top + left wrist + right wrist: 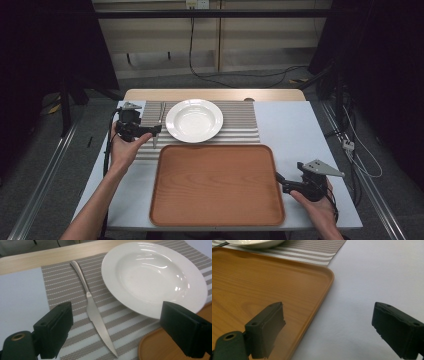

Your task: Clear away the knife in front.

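High view: a tray (216, 185) sits near the table edge, with a plate (194, 120) on a striped mat (240, 125) behind it.
A knife (96, 315) lies left of the plate. Left gripper (146, 131) hovers over the knife, jaws wide; right gripper (281, 181) straddles the tray's right rim, jaws wide.

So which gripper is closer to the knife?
Left. The left gripper hovers right beside the knife, jaws open around its blade. The right gripper is far off, at the right edge of the wooden tray.
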Motion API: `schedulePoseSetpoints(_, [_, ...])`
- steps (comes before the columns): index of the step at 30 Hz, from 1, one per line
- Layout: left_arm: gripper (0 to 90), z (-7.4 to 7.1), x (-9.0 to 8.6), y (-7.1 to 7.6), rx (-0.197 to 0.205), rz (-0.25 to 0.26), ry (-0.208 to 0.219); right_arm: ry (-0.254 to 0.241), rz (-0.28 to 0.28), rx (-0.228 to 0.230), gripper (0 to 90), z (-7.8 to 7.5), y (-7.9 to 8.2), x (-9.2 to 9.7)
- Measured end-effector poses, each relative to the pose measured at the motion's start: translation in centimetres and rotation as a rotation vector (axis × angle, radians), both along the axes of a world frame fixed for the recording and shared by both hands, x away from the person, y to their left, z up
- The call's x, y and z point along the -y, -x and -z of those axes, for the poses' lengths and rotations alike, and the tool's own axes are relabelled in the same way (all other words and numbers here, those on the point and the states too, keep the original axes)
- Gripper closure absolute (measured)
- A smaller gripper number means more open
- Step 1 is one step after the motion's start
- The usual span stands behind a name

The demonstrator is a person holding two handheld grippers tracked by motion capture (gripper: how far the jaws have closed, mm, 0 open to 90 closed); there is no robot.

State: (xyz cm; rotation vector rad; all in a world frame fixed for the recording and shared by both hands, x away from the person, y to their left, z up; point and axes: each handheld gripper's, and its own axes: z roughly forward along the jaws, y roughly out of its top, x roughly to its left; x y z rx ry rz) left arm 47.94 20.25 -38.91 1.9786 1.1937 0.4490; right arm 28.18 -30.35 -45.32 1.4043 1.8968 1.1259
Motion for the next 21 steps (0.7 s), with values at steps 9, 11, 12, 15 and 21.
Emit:
schedulePoseSetpoints(9, [15.1, 0.1, 0.7, -2.3, 0.01, -0.023, -0.035, -0.015, 0.004, -0.006, 10.4, 0.0, -0.1, 0.1])
schedulePoseSetpoints(11, [15.1, 0.1, 0.9, -3.0, 0.009, -0.023, -0.034, -0.016, 0.002, -0.006, 10.4, 0.0, -0.1, 0.1])
schedulePoseSetpoints(12, [15.5, 0.0, 1.0, -3.3, 0.006, -0.019, -0.053, -0.014, 0.0, -0.006, 10.4, 0.1, -0.1, 0.0])
schedulePoseSetpoints(15, [16.9, 0.0, 1.5, -4.3, 0.018, -0.031, -0.081, -0.016, 0.001, -0.008, 10.5, 0.1, -0.1, 0.1])
schedulePoseSetpoints(21, [20.8, 0.5, 1.5, -6.2, -0.013, -0.047, -0.101, -0.017, 0.001, -0.01, 10.4, 0.1, -0.1, 0.2])
